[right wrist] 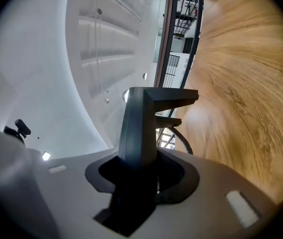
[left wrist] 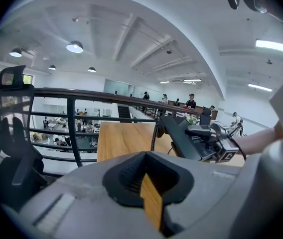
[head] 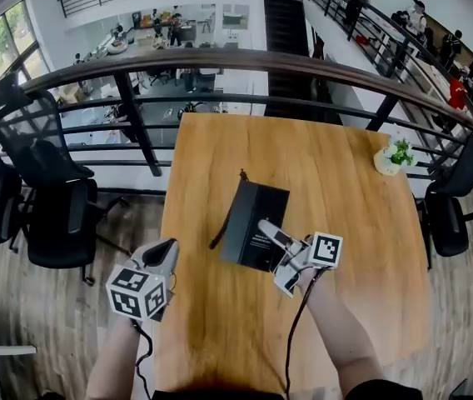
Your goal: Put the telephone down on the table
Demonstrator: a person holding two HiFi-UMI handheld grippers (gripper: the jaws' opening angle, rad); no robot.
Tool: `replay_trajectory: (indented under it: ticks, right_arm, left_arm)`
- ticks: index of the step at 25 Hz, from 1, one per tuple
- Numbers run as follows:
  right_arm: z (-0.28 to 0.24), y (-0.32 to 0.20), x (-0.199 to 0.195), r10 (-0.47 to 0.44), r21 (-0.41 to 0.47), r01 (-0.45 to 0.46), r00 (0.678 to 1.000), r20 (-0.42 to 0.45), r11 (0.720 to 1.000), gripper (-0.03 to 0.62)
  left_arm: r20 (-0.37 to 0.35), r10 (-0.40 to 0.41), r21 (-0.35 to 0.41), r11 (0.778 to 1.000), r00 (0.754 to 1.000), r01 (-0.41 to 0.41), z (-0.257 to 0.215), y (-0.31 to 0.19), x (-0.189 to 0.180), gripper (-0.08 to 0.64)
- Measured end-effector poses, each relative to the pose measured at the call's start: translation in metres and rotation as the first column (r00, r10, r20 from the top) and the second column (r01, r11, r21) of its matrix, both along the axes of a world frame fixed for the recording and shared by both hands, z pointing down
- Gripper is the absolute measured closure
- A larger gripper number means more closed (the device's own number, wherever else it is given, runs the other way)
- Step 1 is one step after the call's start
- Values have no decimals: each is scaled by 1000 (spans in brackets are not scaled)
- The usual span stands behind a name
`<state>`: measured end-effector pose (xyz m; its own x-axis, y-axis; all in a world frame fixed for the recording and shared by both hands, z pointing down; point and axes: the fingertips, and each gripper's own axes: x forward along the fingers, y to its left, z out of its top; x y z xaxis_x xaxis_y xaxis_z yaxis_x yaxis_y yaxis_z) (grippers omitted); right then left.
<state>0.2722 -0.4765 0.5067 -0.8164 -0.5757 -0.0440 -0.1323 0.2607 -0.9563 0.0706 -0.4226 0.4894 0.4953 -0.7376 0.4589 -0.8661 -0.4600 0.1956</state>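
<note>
The black telephone hangs tilted just above the middle of the wooden table. My right gripper is shut on its near right edge. Its coiled cord trails off its left side. In the right gripper view the phone's dark body stands clamped between the pads, with the cord behind it. My left gripper is at the table's near left edge, jaws together and nothing in them. From the left gripper view the phone and the right gripper appear ahead to the right.
A small potted plant stands at the table's far right corner. A dark curved railing runs behind the table's far edge. Black office chairs stand to the left and right of the table.
</note>
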Motion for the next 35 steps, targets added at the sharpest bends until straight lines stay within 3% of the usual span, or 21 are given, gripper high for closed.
replay_trajectory:
  ticks: [13,18,25,35]
  right_arm:
    - [49,-94,39,-103,-16,102,993,-54,995,431]
    - [61,-115,43,-179,-16,178,979,-94,984,431]
    - [78,-139,50,-200,-54,195,973,-117,979,431]
    - [84,-140,44,-252,57,275,933,-257,960,430]
  left_arm:
    - [6,-48,-23,999,999,48,35,-80,28,558]
    - [8,-44,-27,999,999,44,48,-91,43,558]
    - [6,-51,-50,997,999,51,64,-102,48,558]
    - [8,-48,-69,996,999,48,77,-107,53,558]
